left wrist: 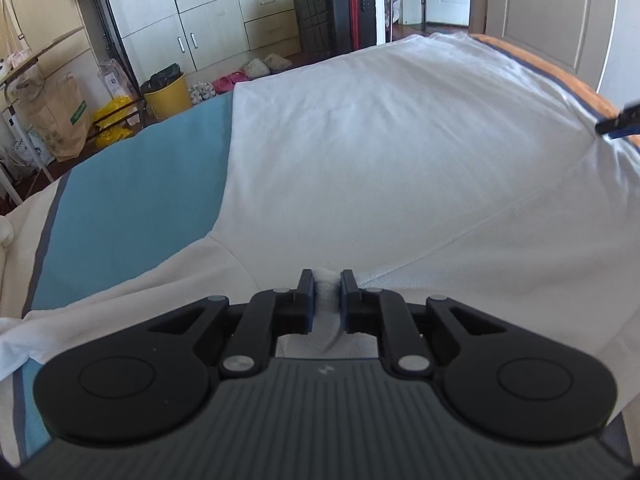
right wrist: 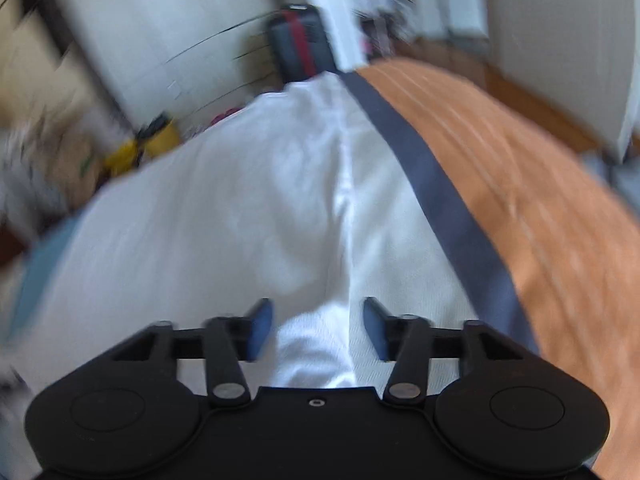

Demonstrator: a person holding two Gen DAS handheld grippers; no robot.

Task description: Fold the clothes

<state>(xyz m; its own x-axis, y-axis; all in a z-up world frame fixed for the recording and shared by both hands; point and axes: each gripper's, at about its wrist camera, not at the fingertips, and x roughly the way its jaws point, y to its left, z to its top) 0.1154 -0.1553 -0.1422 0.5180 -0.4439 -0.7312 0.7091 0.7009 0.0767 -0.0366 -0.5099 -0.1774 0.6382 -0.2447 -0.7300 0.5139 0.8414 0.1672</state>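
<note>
Left tool [left wrist: 327, 280] pinches white garment [left wrist: 380, 152]; right tool [right wrist: 318, 320] straddles it

White garment [left wrist: 380, 152] spread mostly flat across the bed, soft creases through the cloth, long seam running up its middle, near edge bunched into a small tuft pinched in my left jaws, far side lying along the dark stripe

No legible text, brand, number or sign found; a green label on the brown paper bag [left wrist: 66, 120] beside the bed is too small to read.
</note>
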